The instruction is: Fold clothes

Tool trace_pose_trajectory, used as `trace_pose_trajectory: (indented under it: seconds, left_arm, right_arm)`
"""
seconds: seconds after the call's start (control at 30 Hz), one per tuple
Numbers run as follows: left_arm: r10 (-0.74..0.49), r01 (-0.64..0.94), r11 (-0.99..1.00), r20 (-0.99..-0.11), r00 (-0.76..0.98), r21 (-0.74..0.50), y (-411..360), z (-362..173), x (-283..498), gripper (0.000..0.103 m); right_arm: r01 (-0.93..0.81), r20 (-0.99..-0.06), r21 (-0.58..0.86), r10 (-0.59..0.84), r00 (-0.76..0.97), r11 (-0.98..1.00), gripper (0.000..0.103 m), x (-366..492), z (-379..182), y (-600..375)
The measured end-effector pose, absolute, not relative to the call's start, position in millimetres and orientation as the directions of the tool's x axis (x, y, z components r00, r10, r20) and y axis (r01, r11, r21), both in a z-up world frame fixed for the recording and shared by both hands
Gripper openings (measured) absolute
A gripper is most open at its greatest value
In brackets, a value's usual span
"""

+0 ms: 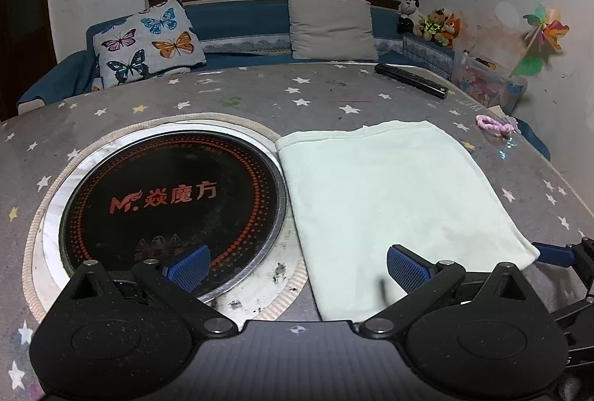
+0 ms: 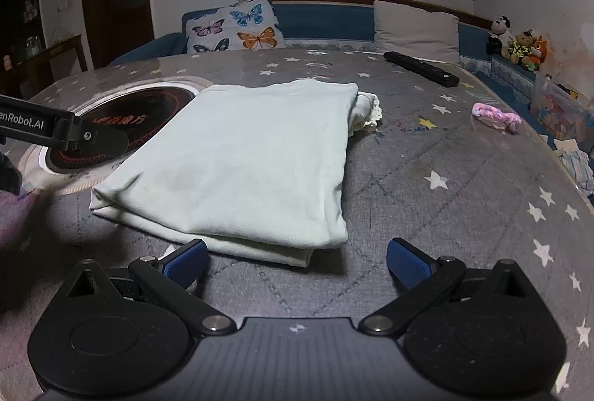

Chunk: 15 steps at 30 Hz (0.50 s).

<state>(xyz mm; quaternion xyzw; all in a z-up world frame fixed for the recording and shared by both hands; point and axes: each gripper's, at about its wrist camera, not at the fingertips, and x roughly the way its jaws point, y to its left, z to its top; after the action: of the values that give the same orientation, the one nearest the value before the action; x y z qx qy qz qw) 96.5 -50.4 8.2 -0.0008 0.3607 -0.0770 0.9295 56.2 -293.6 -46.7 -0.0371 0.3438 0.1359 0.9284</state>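
Pale green garment (image 2: 237,160) lies folded flat on the star-print table cover (image 2: 427,215), w/ its left edge touching the rim of the round black cooktop (image 1: 174,204) set into the table. Layered fold edges face the right gripper (image 2: 297,262); a lace-trimmed bit pokes out at the far right corner. Right gripper jaws wide, nothing between, just short of the near edge. Left gripper (image 1: 297,265) jaws also wide, one finger over the cooktop, the other over the garment's near left part; contact can't tell. Bare cover to the right of the garment; remote (image 2: 421,68) & pink hair tie (image 2: 495,117) well apart, toward the far right.
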Motion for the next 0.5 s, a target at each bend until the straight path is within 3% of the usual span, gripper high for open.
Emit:
trace_pose_trajectory:
  seconds: [0.3,0.5]
  left_arm:
    - [-0.138,0.133,0.989,-0.670,0.730,-0.060,-48.3,9.0,95.5,0.103]
    - [-0.140,0.133,0.989,-0.667,0.732,-0.062,-48.7,10.3,94.4,0.103]
  right_arm:
    - [-0.184,-0.604,0.107,0.210,0.769,0.977,0.103,55.9,-47.7,-296.7]
    - [-0.179,-0.616,0.058,0.177,0.768,0.982,0.103,57.3,-49.3,-289.7]
